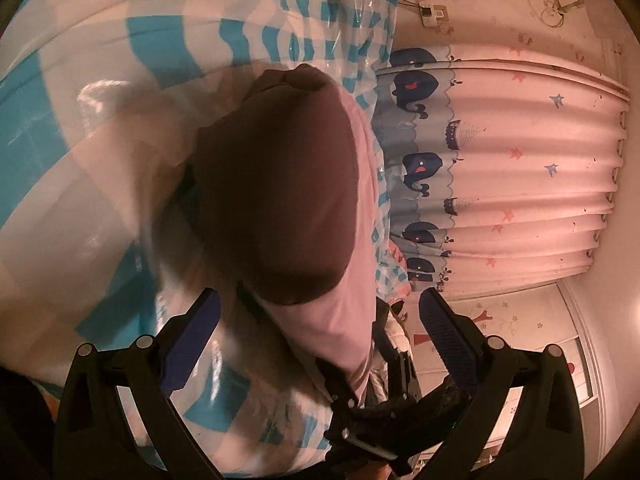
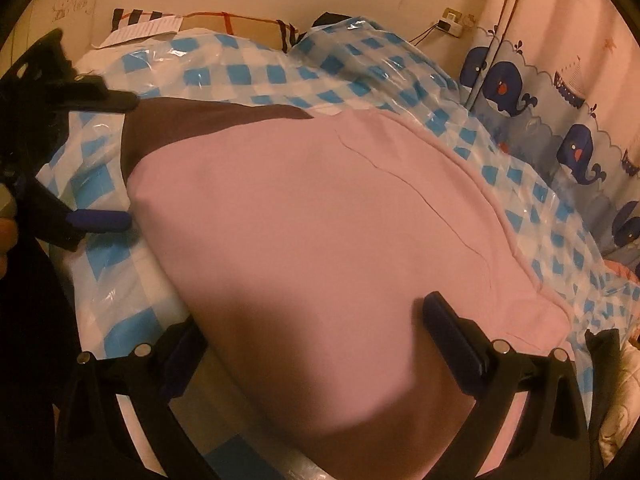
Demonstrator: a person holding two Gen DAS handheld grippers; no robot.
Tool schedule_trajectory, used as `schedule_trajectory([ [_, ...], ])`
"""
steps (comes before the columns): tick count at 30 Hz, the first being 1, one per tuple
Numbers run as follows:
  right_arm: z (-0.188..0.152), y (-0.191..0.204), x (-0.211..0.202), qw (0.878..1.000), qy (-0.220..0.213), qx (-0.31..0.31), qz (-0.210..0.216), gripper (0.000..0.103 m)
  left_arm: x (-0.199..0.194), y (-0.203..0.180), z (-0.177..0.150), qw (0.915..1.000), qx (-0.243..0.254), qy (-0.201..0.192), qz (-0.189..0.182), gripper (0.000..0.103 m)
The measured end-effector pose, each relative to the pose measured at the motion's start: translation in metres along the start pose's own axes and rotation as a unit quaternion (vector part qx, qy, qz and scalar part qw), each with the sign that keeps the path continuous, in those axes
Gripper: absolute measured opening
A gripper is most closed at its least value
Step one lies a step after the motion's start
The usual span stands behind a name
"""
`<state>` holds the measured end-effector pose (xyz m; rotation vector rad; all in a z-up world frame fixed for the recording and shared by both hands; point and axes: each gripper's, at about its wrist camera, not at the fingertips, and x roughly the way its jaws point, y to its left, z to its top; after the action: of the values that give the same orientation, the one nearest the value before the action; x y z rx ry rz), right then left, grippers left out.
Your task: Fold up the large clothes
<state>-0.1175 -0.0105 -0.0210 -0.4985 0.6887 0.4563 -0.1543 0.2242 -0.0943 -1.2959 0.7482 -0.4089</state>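
A large pink garment with a dark brown part lies spread on the bed with the blue-and-white checked cover. My right gripper is open, its fingers astride the garment's near edge. My left gripper is open; the brown and pink cloth rises between and beyond its fingers. The left gripper also shows at the left of the right wrist view, jaws spread at the brown corner. Motion blur hides whether cloth touches its pads.
A curtain with whales and stars hangs along the bed's right side. A wall socket with a plug and a striped pillow are at the bed's head. Clear plastic overlays the checked cover.
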Motion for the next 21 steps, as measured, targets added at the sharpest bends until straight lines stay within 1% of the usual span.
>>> schedule_trajectory([
  [2, 0.000, 0.000, 0.000, 1.000, -0.002, 0.001, 0.002, 0.097, 0.006, -0.010, 0.004, 0.9999, 0.011, -0.004, 0.004, 0.095],
  [4, -0.001, -0.002, -0.001, 1.000, -0.007, 0.006, 0.005, 0.097, 0.013, -0.016, 0.009, 0.9995, 0.019, -0.005, 0.025, 0.095],
  [8, 0.000, -0.009, -0.004, 1.000, -0.016, 0.021, 0.013, 0.097, 0.029, -0.010, 0.020, 0.9983, -0.007, -0.012, 0.056, 0.095],
  [9, 0.001, -0.010, -0.004, 1.000, -0.017, 0.021, 0.015, 0.097, 0.031, -0.009, 0.022, 0.9982, -0.010, -0.020, 0.056, 0.095],
  [12, -0.001, -0.010, -0.003, 0.999, -0.015, 0.018, 0.022, 0.097, 0.038, -0.004, 0.033, 0.9963, -0.024, -0.039, 0.073, 0.095],
  [14, -0.003, -0.009, -0.007, 0.999, -0.012, 0.016, 0.041, 0.097, 0.044, -0.001, 0.042, 0.9948, -0.038, -0.045, 0.083, 0.095],
  [15, -0.004, -0.014, -0.016, 0.997, -0.022, 0.028, 0.068, 0.097, 0.047, -0.002, 0.045, 0.9947, -0.035, -0.045, 0.086, 0.095],
  [16, -0.005, -0.022, -0.025, 0.995, -0.039, 0.049, 0.083, 0.097, 0.050, -0.006, 0.047, 0.9949, -0.022, -0.042, 0.089, 0.095],
  [17, -0.004, -0.036, -0.036, 0.991, -0.056, 0.079, 0.087, 0.097, 0.053, -0.014, 0.047, 0.9949, 0.005, -0.036, 0.094, 0.085],
  [18, -0.003, -0.048, -0.041, 0.989, -0.066, 0.101, 0.081, 0.097, 0.056, -0.019, 0.047, 0.9931, 0.027, -0.033, 0.109, 0.065],
  [19, 0.000, -0.069, -0.042, 0.988, -0.070, 0.129, 0.051, 0.097, 0.057, -0.023, 0.048, 0.9917, 0.043, -0.032, 0.117, 0.062],
  [20, 0.005, -0.086, -0.037, 0.987, -0.065, 0.143, 0.017, 0.097, 0.056, -0.024, 0.049, 0.9924, 0.050, -0.030, 0.108, 0.057],
  [21, 0.013, -0.110, -0.023, 0.986, -0.046, 0.158, -0.014, 0.097, 0.055, -0.024, 0.050, 0.9926, 0.053, -0.030, 0.105, 0.052],
])
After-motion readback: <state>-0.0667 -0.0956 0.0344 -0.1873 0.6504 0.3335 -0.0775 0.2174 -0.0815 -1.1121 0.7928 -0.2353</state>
